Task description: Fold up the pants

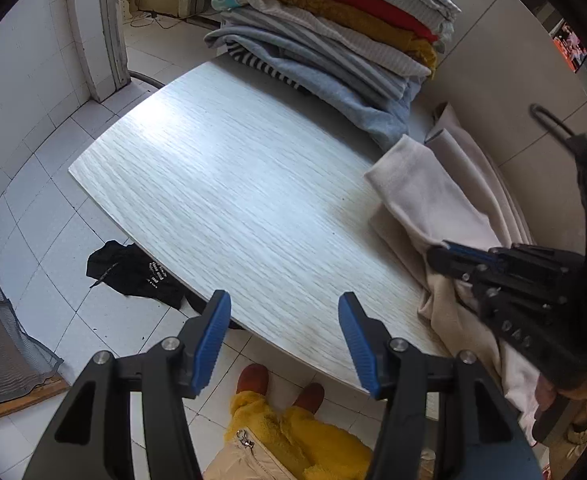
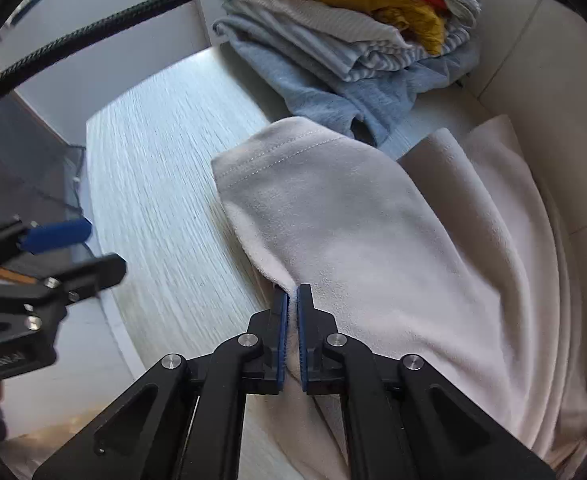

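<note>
Left wrist view: left gripper [image 1: 284, 312] hangs over the near edge of the pale wood-grain tabletop [image 1: 229, 184], jaws wide apart, nothing between the blue pads. Below it, past the edge: white tiled floor [image 1: 53, 168], a crumpled black garment with white print [image 1: 133, 272] lying on the tiles just beside the tabletop's near-left edge, and the person's yellow fleece trousers [image 1: 301, 436].

Most of the tabletop's middle and left side is bare. The left corner juts over the floor, and a grey mesh basket [image 1: 1, 340] sits well apart at far left.

Pale pink-beige fleece pants [image 1: 433, 200] lie along the right side of the tabletop, partly draped over the near-right edge. One hemmed leg end points toward the tabletop's middle. A wall [image 1: 493, 92] runs close behind the pants on the right.

At the far right corner sits a tall stack of folded clothes in grey, blue, striped, mustard and red [image 1: 333, 36], its lowest blue layer just beside the pants' leg end.

Right wrist view: right gripper [image 2: 293, 294] is pinched closed on a fold of the pants' edge, with cloth visible between the pads. A black braided cable [image 2: 113, 20] arcs across the top left.
</note>
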Demonstrator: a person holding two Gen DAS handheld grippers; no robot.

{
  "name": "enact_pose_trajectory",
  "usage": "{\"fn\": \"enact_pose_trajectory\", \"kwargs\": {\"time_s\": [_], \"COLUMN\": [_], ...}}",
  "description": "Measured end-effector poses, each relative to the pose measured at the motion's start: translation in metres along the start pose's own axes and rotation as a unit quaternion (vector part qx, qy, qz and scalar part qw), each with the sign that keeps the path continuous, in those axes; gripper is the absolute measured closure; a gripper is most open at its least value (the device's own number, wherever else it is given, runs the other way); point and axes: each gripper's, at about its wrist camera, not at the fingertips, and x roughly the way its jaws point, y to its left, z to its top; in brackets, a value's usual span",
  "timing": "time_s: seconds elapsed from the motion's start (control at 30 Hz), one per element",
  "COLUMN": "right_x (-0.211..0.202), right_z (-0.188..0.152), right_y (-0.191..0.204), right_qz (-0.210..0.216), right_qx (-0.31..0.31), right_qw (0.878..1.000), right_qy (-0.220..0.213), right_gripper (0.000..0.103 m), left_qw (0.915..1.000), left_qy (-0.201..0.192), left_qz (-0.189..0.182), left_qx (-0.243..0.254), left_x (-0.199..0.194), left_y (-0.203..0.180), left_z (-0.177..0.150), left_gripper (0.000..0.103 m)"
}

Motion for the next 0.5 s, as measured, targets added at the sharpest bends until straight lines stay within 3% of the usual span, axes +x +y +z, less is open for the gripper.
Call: {"fn": "enact_pose_trajectory", "kwargs": {"time_s": [0.13,0.23,0.33,0.5], "right_x": [-0.049,-0.078,-0.08,-0.068], "right_z": [0.0,-0.003,-0.012,-0.022], "right_y": [-0.034,-0.059,-0.083,-0.091], "right_qz": [-0.007,-0.032,-0.035,-0.028], "right_qx": [0.034,0.049,0.079,0.104], "right_qw": [0.998,0.995,0.993,0.992], "right_qy": [-0.059,-0.076,-0.075,-0.07], "right_gripper": [0.098,0.098,0.098,0.098], "left_qw": [0.9991,0.997,0.9943,0.983], "left_qy": [0.005,0.002,0.003,0.007], "left_qz": [-0.034,-0.062,-0.093,-0.183], "left_qx": [0.024,0.046,0.052,0.006], "left_x": [0.009,0.02,0.026,0.034], "left_y": [-0.024,-0.048,-0.065,-0.077], "left_z": [0.004,0.01,0.02,0.042], "left_gripper": [0.044,0.044,0.044,0.042]}}
